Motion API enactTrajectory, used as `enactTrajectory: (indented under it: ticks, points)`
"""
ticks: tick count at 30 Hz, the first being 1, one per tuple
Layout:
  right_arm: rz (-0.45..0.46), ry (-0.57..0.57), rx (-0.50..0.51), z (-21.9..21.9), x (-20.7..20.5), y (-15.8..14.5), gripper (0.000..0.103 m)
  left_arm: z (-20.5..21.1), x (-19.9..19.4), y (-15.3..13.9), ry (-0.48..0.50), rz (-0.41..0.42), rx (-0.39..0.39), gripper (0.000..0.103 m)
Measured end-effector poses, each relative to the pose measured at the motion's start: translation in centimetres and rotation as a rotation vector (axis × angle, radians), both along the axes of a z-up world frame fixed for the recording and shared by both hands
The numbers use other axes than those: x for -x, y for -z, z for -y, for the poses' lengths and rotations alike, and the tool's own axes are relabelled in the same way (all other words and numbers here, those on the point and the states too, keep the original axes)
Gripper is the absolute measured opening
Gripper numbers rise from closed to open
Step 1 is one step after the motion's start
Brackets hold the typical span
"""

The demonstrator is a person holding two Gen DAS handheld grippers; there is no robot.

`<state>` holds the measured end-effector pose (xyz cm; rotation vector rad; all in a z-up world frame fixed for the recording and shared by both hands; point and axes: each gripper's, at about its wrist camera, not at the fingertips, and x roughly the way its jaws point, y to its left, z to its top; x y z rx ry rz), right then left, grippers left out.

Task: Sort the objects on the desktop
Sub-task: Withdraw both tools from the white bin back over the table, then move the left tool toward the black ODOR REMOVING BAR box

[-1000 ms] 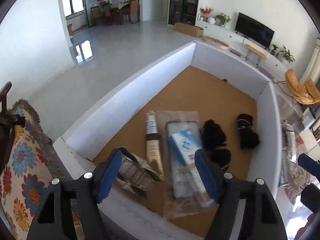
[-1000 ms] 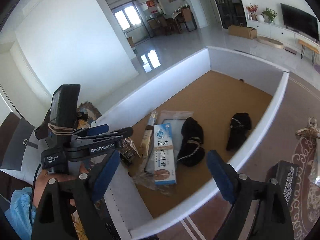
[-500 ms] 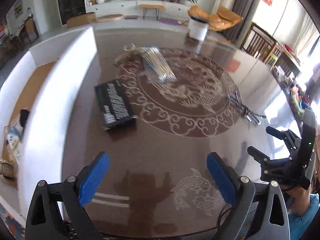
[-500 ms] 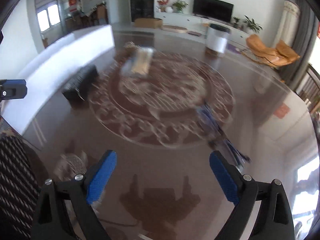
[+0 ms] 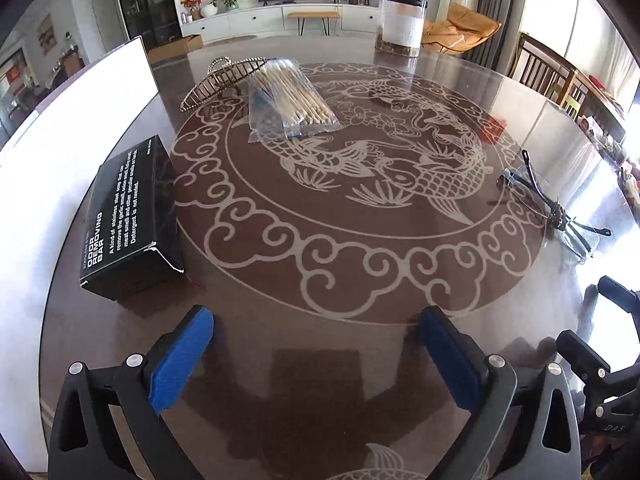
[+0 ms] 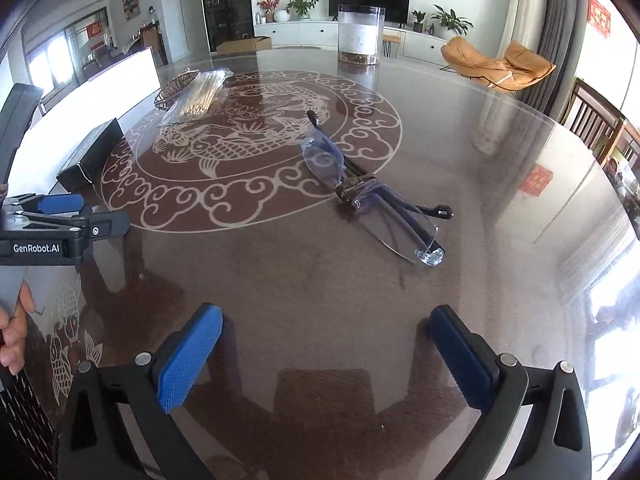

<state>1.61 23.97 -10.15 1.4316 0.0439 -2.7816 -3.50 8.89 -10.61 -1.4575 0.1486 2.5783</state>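
Both grippers are hovering empty over the glass worktop (image 5: 320, 280). The left gripper (image 5: 316, 360) is opening, its fingers (image 5: 176, 360) spreading wide with nothing between them. Same on the right gripper (image 6: 324, 356): fingers (image 6: 188, 352) spreading, bare glass in the gap. I'm reading this as the gap between picks, both tools pitched down at the worktop so I can line up the next object.

What's left to sort, in the left wrist view:
- black box (image 5: 128, 216), near left, lying flat just beside the white tray wall (image 5: 80, 128). Easy reach for the left gripper.
- bag of cotton swabs (image 5: 288, 98), far centre, one end resting against the small wire basket (image 5: 220, 80).
- folded glasses (image 5: 548, 204), far right, well apart from the rest.

In the right wrist view the glasses (image 6: 372, 192) are lying straight ahead of the right fingers, arms folded and tied at the middle, so that's probably the right gripper's pick. Lenses are thin and sitting flat on glass, so I'd go for the bundled middle rather than a lens edge.

A clear canister (image 6: 360, 36) is standing at the far edge; can't tell if it's part of the job.
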Motion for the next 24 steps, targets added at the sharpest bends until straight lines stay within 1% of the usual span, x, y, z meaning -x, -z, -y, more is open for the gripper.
enactTrajectory:
  ticks: [7,11,24]
  points:
    - [0.000,0.007,-0.001,0.18,0.39,0.36,0.103,-0.44,0.40,0.56,-0.021,-0.027,-0.006,0.103]
    - [0.000,0.007,-0.001,0.18,0.38,0.36,0.103,-0.38,-0.03,0.57,-0.021,-0.042,-0.008,0.103]
    - [0.001,0.007,-0.002,0.18,0.33,0.34,0.103,-0.55,0.42,0.63,-0.025,-0.035,-0.007,0.103]
